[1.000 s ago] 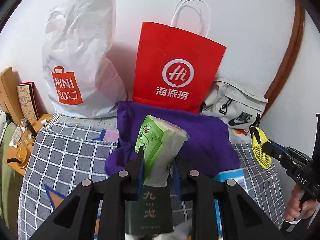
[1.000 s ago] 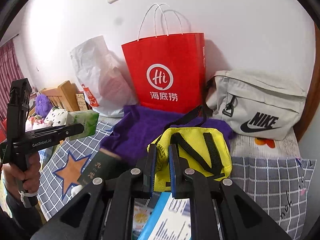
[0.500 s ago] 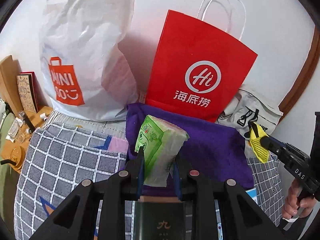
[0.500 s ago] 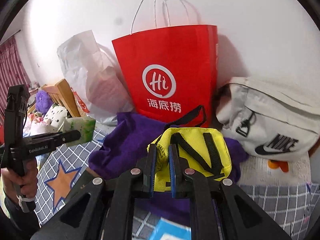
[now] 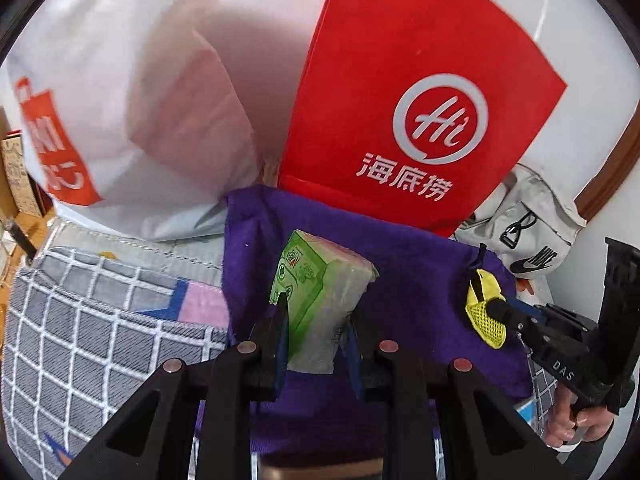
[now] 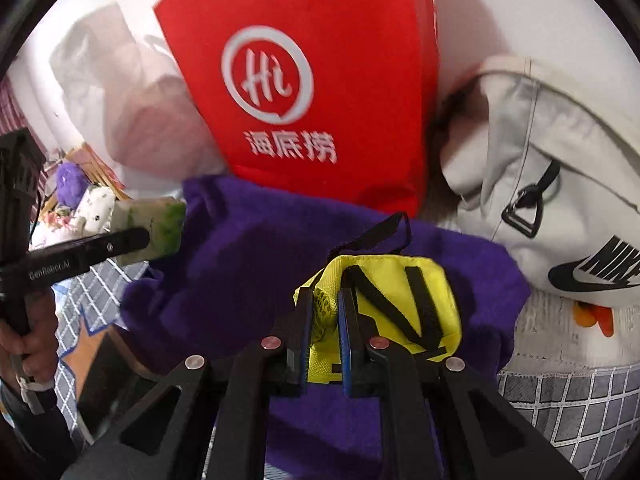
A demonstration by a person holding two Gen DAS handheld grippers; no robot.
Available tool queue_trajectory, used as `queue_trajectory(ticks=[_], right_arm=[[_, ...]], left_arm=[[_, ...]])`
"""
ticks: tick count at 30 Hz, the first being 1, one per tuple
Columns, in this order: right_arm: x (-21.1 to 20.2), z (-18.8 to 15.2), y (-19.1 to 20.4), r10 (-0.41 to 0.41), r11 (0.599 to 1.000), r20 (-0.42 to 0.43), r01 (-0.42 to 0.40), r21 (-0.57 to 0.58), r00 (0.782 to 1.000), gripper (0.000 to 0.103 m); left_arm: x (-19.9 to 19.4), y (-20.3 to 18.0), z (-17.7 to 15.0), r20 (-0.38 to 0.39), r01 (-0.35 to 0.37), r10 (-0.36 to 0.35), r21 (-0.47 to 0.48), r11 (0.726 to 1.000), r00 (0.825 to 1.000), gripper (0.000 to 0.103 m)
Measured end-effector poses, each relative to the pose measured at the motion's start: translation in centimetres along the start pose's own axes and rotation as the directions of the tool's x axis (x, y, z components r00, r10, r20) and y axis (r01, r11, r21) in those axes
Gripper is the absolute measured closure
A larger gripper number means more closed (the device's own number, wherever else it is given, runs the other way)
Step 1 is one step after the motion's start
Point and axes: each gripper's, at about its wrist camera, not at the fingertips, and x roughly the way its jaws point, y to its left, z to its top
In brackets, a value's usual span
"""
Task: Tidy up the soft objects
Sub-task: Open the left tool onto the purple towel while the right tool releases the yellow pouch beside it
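Note:
My left gripper [image 5: 316, 312] is shut on a green tissue pack [image 5: 320, 284], held upright above a purple cloth [image 5: 408, 280]. In the right wrist view the same tissue pack [image 6: 152, 228] shows at the left, over the purple cloth [image 6: 248, 264]. My right gripper [image 6: 325, 308] is shut on the mesh edge of a yellow pouch [image 6: 392, 300] with black straps, also above the cloth. In the left wrist view the yellow pouch [image 5: 486, 312] hangs at the right, gripped by the other tool.
A red paper bag [image 5: 420, 92] stands against the wall behind the cloth, a white plastic bag [image 5: 120, 100] to its left, a grey Nike pouch [image 6: 552, 184] to its right. A grey checked blanket [image 5: 80, 340] covers the bed. A person's hand [image 5: 576, 424] holds each tool.
Both grippers have moved forward and down toward the purple cloth and the red bag, each still holding its object. The bags now fill more of both views.

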Motion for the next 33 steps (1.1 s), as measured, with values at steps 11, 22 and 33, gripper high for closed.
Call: queue_trajectory(ticks=[11, 22, 33], right_arm=[[2.6, -0.2, -0.8, 0.012, 1.000, -0.074, -0.010, 0.024, 0.997, 0.090], [3.4, 0.3, -0.7, 0.013, 0.998, -0.096, -0.008, 0.055, 0.995, 0.061], [-1.1, -0.4, 0.7, -0.005, 0.999, -0.020, 0.006, 0.045, 1.000, 0.037]], left_arm=[[3.7, 0.2, 0.4, -0.066, 0.012, -0.013, -0.006, 1.000, 0.998, 0.079], [3.6, 0.3, 0.4, -0.092, 0.018, -0.018, 0.001, 1.000, 0.996, 0.068], [0.6, -0.1, -0.8, -0.083, -0.052, 0.054, 0.017, 0.998, 0.995, 0.049]])
